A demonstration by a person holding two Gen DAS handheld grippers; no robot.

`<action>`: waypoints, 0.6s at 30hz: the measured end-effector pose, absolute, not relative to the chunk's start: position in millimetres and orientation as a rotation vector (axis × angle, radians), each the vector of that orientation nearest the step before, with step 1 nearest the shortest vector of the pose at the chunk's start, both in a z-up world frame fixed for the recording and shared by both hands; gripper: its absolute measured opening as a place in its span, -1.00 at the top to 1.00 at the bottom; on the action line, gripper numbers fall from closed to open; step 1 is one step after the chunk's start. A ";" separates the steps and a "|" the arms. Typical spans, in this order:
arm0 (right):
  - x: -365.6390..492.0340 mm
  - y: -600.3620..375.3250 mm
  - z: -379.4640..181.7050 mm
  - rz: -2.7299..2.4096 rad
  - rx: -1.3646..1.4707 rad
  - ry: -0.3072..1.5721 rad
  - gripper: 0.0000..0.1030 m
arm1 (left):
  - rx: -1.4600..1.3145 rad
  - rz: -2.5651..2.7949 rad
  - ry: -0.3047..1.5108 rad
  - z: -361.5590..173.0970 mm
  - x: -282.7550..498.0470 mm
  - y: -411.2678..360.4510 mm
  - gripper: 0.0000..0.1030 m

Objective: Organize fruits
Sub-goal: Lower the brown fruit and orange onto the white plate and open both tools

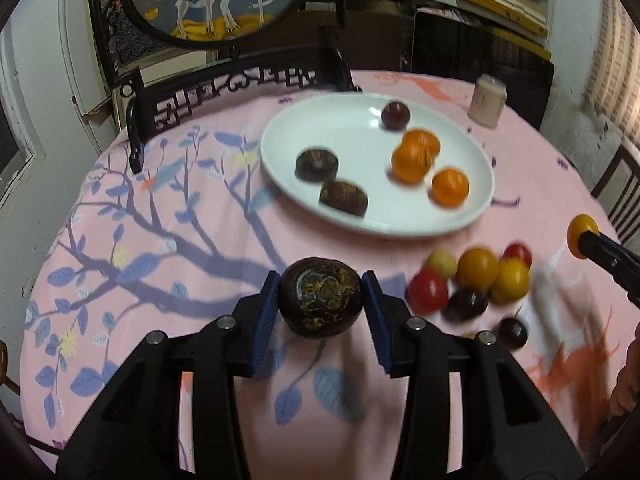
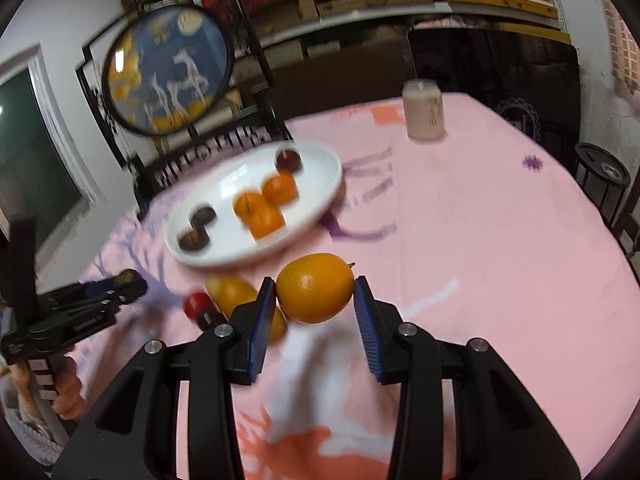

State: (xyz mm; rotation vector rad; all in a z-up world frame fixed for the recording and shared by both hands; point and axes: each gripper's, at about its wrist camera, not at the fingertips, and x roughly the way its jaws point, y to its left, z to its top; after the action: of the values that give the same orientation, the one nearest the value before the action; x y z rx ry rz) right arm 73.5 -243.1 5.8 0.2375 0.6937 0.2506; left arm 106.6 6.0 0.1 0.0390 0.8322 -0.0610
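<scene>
My left gripper is shut on a dark brown round fruit and holds it above the pink cloth, short of the white plate. The plate holds two dark brown fruits, three orange fruits and a dark red one. My right gripper is shut on a yellow-orange fruit, near the plate; it also shows in the left wrist view. A loose pile of red, yellow and dark fruits lies on the cloth in front of the plate.
A cream jar stands on the table behind the plate, also in the right wrist view. A dark carved stand with a round deer picture rises at the table's far left edge. The round table carries a pink patterned cloth.
</scene>
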 end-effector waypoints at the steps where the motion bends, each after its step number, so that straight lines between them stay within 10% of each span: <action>1: 79.3 -240.4 13.9 0.262 0.234 0.686 0.22 | 0.030 -0.060 0.823 7.1 114.9 4.5 0.17; 15: 189.4 -189.7 14.1 0.293 0.178 0.751 0.21 | 0.008 -0.077 0.867 1.3 208.2 -30.1 0.16; 18: 204.8 -194.5 -2.9 0.330 0.218 0.803 0.17 | 0.021 -0.068 0.878 -6.4 213.2 -33.9 -0.21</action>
State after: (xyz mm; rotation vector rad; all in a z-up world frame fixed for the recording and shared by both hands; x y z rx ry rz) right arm 204.8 -194.5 -2.9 0.2178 0.8030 0.3299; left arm 213.2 -33.9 -6.4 0.0208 0.8778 -0.0677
